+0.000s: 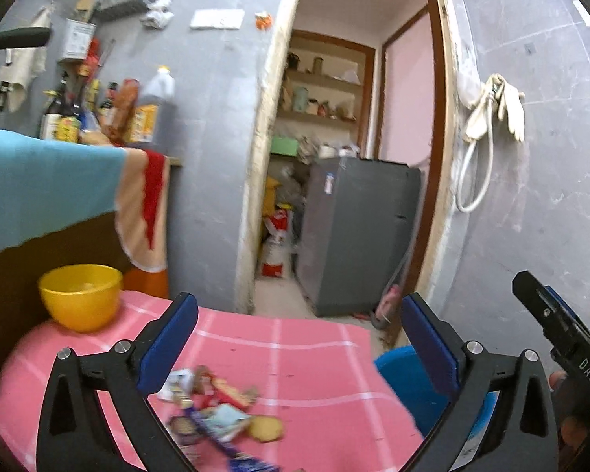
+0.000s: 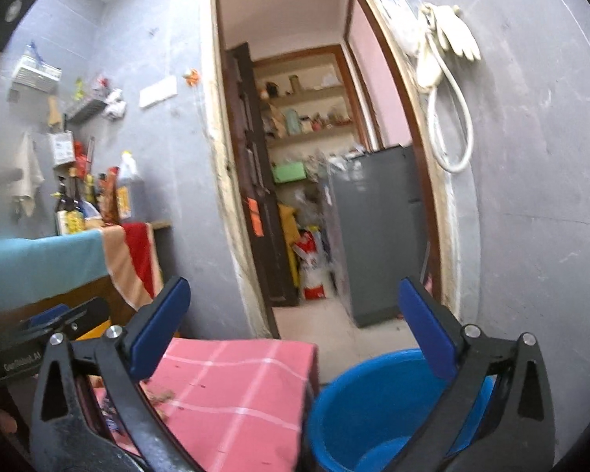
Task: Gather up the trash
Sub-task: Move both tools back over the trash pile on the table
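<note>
Wrappers (image 1: 216, 413) left view only, blue bucket (image 2: 373, 413) clearer right

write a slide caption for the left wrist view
Open left gripper above wrappers on pink cloth, yellow bowl left, blue bucket right.

Left hand-held gripper (image 1: 299, 328): jaws spread wide, nothing between the blue pads, nothing gripped.
Left fingers (image 1: 169, 338): black frames with blue pads, splayed out to either side of the left wrist view; tips point roughly level, slightly downward.
Right hand-held gripper (image 2: 294, 314): jaws spread wide, blue pads well apart, nothing held.
Right fingers (image 2: 426, 326): same black-and-blue build, tips pointing about level.
Relative pose: the two grippers are side by side; the right one shows at the right edge of the left wrist view, the left one at the left edge of the right wrist view.
Person's hand: only a blurred sliver behind each gripper body; grip not discernible.
</note>
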`<state>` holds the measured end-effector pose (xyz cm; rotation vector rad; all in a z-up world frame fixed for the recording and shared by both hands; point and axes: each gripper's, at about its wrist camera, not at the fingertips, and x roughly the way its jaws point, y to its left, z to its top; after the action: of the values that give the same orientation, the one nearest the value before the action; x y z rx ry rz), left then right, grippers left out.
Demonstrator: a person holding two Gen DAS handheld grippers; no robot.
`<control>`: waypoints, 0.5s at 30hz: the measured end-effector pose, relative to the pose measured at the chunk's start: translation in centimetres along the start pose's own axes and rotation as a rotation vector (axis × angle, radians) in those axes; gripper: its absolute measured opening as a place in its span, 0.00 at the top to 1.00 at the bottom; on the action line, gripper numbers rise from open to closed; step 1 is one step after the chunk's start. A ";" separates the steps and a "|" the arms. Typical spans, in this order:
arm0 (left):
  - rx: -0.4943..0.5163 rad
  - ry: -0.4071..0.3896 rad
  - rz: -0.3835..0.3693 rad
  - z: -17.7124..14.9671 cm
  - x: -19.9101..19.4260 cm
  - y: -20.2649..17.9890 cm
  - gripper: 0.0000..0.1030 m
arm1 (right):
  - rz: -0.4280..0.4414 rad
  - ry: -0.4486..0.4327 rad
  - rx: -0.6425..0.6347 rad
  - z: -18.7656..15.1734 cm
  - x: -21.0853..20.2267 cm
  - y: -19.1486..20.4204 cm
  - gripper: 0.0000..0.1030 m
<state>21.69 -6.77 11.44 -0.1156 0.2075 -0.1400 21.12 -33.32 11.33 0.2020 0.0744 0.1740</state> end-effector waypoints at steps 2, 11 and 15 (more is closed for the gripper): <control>-0.003 -0.019 0.022 0.1 -1.2 1.2 0.02 | 0.017 -0.016 0.001 0.0 -0.2 0.9 0.00; 0.043 -0.041 0.111 -0.9 -5.0 5.9 0.02 | 0.086 0.018 0.024 -1.3 -0.1 4.5 0.00; 0.053 -0.007 0.129 -2.3 -5.4 7.3 0.02 | 0.105 0.084 0.024 -2.3 1.0 5.5 0.00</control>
<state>16.88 0.98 9.32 -0.0495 0.2032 -0.0164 20.93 -27.35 10.14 0.2222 0.1497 0.2859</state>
